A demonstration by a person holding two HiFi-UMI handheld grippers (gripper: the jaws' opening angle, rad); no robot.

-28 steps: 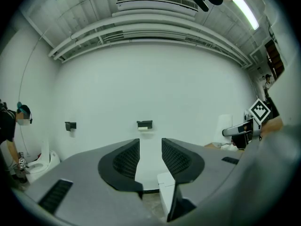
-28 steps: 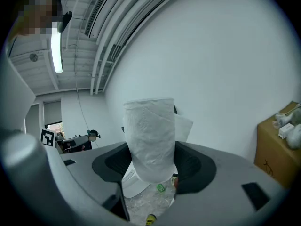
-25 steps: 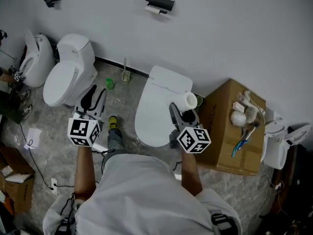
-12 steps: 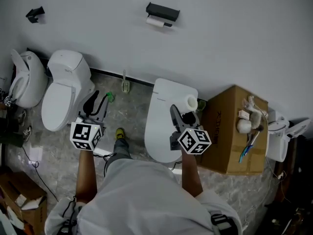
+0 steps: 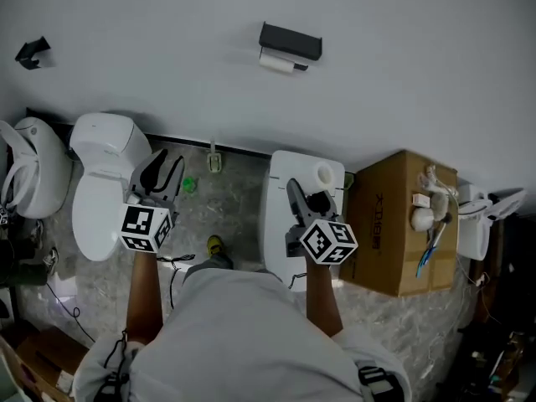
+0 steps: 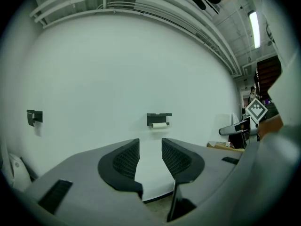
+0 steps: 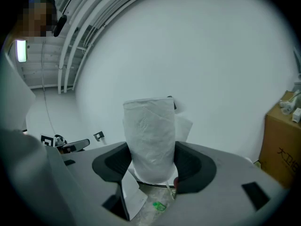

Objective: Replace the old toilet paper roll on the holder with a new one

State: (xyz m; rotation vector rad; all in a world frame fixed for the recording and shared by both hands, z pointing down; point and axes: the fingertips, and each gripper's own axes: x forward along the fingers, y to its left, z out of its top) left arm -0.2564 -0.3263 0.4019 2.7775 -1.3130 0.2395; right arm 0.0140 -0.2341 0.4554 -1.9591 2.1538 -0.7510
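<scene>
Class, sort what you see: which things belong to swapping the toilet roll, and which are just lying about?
Job: new roll in the right hand-held gripper; holder; old roll; open left hand-held gripper.
Lying about: box; toilets; green item on the floor.

Right gripper view: the new roll [image 7: 149,138] between the fingers [image 7: 112,165] covers nearly all of the wall holder [image 7: 173,102] beyond them, only a dark corner showing. Left gripper view: the old roll [image 6: 159,125], far beyond the finger gap, is too small to judge its remaining paper. Head view: the toilet [image 5: 21,172] well left of the left gripper [image 5: 163,172] and its fingers is cut by the frame edge.
</scene>
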